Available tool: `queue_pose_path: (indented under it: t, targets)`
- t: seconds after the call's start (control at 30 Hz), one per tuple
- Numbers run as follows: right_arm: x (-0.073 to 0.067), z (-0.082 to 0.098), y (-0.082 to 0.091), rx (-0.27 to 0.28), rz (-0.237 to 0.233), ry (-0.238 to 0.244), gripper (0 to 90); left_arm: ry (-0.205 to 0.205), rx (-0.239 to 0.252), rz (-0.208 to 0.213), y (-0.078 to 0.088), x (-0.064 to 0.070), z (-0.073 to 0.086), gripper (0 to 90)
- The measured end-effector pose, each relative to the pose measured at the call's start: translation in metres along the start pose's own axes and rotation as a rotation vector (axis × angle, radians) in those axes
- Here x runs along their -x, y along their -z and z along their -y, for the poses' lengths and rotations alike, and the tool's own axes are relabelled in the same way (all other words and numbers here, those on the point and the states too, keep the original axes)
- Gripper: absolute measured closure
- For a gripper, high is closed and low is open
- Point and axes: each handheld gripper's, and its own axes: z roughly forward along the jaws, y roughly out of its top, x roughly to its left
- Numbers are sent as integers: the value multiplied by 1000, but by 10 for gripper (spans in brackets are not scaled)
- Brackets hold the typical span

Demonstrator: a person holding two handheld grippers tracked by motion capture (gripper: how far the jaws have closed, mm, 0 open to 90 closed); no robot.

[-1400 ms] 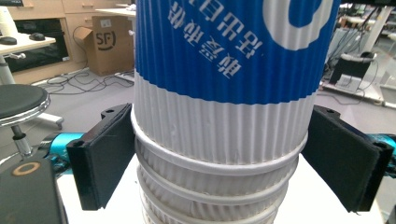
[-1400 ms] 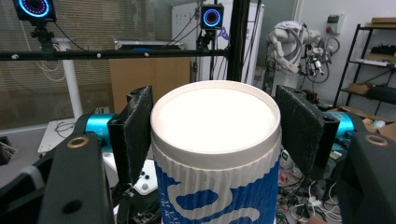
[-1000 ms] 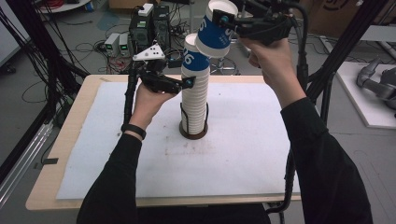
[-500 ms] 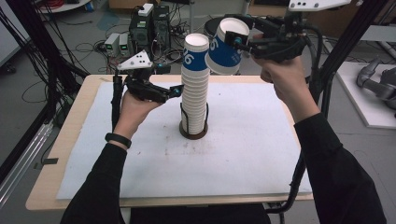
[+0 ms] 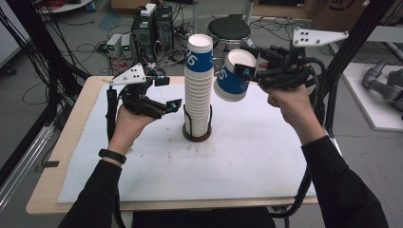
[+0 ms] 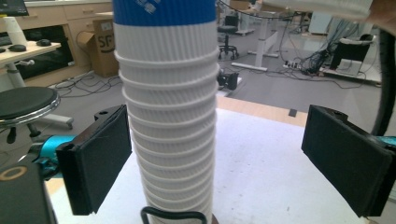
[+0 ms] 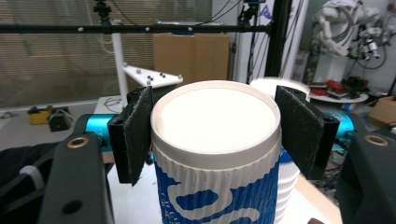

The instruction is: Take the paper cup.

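A tall stack of paper cups (image 5: 198, 88) stands upright in the middle of the desk (image 5: 71, 142). The cups sit one inside the next, and the bottom of the stack rests in a small round holder (image 5: 196, 135) with a thin black wire loop. The top cup is blue and white, and its inside looks white and bare.

The right tool (image 5: 247, 73) pinches one more blue and white cup (image 5: 232, 76). Its two black pads press on the sides of this cup, near the rim. The held cup is up in the air and tilted, with its open mouth turned toward the right tool. It hangs just beside the top part of the stack, on the side of the right tool, and I cannot tell if it touches the stack. In the right gripper view the cup (image 7: 215, 154) shows white and bare inside.

The left tool (image 5: 177, 103) is on the other side of the stack, lower down, near the lower half. Its jaws are spread wide. In the left gripper view the stack (image 6: 169, 107) stands between the two pads, close to one pad and well apart from the other
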Motion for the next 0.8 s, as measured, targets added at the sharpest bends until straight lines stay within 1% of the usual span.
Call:
queue_pose_path:
  t: [0.03,0.07,0.13,0.23,0.27,0.33,0.37,0.53,0.6,0.7,0.77,0.8]
  targets:
    - [0,5,1,2,-3,-7,317,7,-9,9,0,2,2,83]
    - [0,11,1,-3,-10,-14,317,6,-10,9,0,3,3,84]
    - [0,18,2,-12,-8,-21,317,-1,-14,14,0,6,6,84]
    - [1,32,5,-20,-19,-43,317,3,-12,20,1,10,12,84]
    - [1,32,5,-20,-19,-43,317,4,-14,22,1,11,14,84]
    - [1,38,6,-22,-22,-48,317,2,-26,27,1,14,18,84]
    - [0,42,7,-33,-25,-50,318,-3,-29,27,1,15,19,83]
    - [-3,47,7,-54,-32,-46,318,5,-23,37,3,22,28,84]
    - [-6,50,7,-43,-26,-35,318,2,-25,39,4,24,31,84]
    - [-7,58,7,-56,-22,-45,318,2,-26,47,5,27,35,83]
    - [-8,67,8,-64,-15,-49,317,3,-26,52,6,29,37,84]
    - [-8,67,8,-64,-15,-49,317,2,-26,56,5,30,38,84]
